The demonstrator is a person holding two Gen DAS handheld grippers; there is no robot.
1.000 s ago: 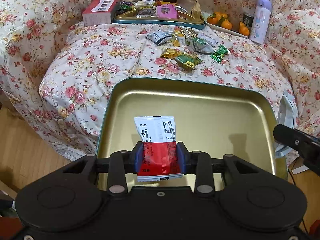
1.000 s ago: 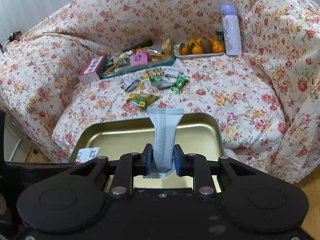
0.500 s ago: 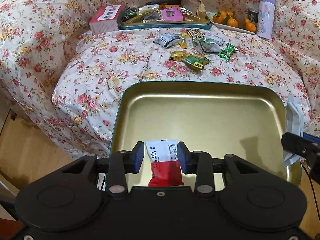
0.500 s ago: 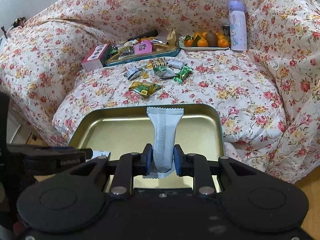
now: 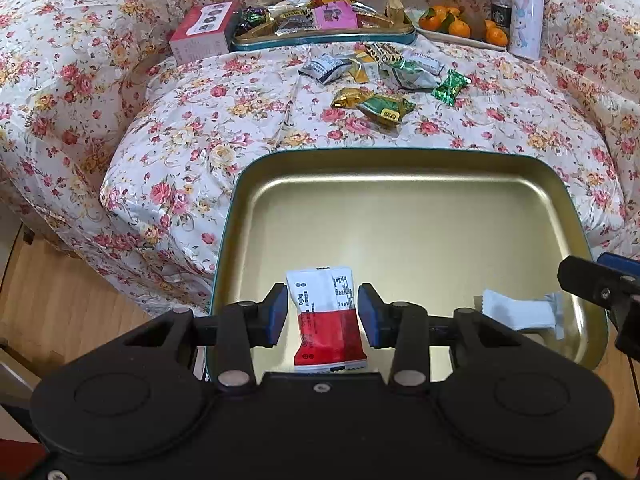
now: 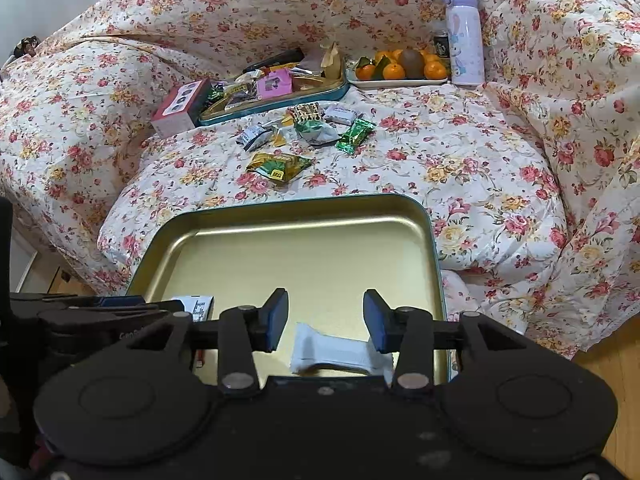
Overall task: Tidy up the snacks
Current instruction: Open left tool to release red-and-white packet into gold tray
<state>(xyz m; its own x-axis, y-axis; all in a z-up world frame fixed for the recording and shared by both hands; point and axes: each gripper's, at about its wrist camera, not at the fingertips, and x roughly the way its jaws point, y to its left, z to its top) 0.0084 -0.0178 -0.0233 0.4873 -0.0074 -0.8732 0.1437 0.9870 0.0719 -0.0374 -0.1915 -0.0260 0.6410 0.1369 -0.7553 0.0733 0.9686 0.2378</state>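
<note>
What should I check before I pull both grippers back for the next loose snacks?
1. Left gripper jaws just opened, pads off the red-and-white packet: ok.
2. Right gripper jaws just opened, white packet dropped free: ok.
3. Both packets lying inside the gold tray: ok.
4. Packets clinging to a pad as you lift: cannot tell.
5. Loose snacks on the floral cover still unsorted: not ok.

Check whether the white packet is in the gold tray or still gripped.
In the tray. The white packet lies flat on the gold tray, and the right gripper, just opened, has fingers clear of it.
</note>
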